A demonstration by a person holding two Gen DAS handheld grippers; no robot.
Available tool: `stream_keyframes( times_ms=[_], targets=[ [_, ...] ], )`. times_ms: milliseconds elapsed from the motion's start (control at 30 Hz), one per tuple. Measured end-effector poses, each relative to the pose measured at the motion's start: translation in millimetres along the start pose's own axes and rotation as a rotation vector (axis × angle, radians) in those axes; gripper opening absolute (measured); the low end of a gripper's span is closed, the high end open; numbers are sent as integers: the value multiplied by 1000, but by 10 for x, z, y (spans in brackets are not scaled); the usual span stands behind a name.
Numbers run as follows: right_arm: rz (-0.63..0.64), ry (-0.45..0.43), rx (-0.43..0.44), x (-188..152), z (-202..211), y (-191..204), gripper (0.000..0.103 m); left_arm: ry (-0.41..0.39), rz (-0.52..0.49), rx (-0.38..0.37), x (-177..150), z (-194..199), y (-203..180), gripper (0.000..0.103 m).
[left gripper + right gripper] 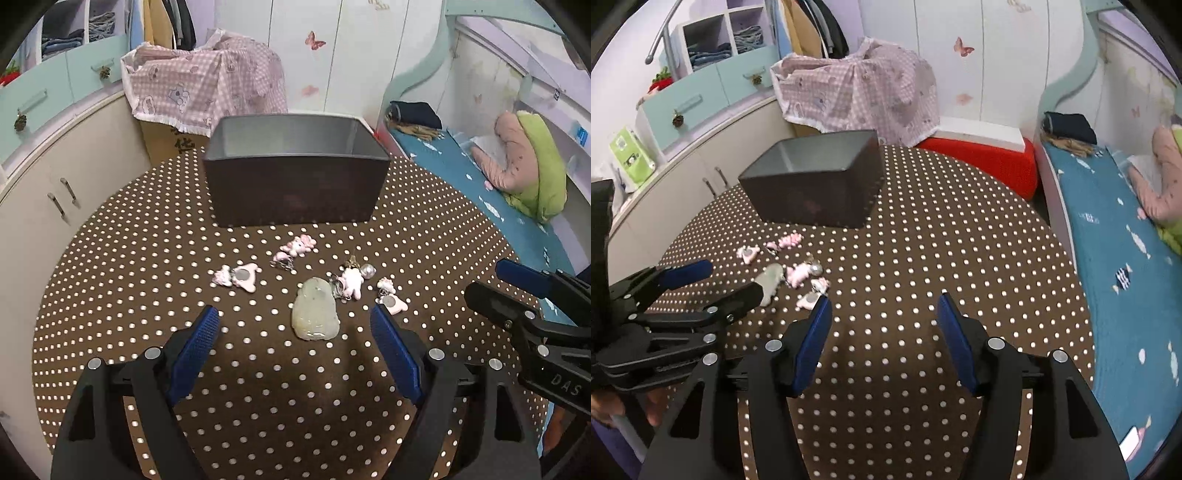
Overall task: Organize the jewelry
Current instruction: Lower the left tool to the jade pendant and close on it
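Several pink charms lie scattered on a brown polka-dot table [147, 258], among them a pink bunny charm [300, 246], a heart-shaped piece [244, 277] and a white-pink figure [351, 281]. A pale jade pendant [315, 314] lies nearest, just ahead of my left gripper [295, 317], which is open and holds nothing. A dark grey box [295, 181] stands behind the charms, open at the top. My right gripper [884, 302] is open over bare cloth, to the right of the charms [798, 275]. It also shows at the right edge of the left wrist view as the right gripper [491, 280].
A cream cabinet [55, 192] curves along the table's left side. A pink checked cloth [207, 81] covers a carton behind the box. A red seat [982, 158] and a bed with a blue sheet [1115, 258] lie to the right.
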State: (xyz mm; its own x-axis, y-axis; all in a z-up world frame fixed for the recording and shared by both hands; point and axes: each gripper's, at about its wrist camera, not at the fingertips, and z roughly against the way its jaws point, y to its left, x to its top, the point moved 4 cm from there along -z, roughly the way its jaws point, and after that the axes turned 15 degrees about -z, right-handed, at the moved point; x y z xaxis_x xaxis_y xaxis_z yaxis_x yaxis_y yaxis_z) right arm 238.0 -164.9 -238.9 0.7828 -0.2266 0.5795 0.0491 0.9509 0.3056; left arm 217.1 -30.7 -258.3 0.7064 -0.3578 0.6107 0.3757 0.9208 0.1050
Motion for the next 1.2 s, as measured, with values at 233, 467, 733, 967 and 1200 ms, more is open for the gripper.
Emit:
stream_keyframes(
  times_ms=[233, 467, 733, 967, 1200],
  targets=[
    [-12, 13, 8, 3, -91, -34, 58, 37, -29, 18, 22, -144, -53, 67],
    [-2, 25, 17, -12, -168, 64, 58, 52, -62, 21, 37, -224, -70, 29],
    [43, 55, 31, -79, -331, 359, 58, 49, 6, -32, -56, -153, 163, 28],
    [76, 74, 19, -125, -513, 592, 58, 24, 43, -37, -150, 4, 390, 28],
    [105, 65, -23, -117, -579, 643, 36, 8, 45, -50, -153, 52, 446, 28]
  ],
)
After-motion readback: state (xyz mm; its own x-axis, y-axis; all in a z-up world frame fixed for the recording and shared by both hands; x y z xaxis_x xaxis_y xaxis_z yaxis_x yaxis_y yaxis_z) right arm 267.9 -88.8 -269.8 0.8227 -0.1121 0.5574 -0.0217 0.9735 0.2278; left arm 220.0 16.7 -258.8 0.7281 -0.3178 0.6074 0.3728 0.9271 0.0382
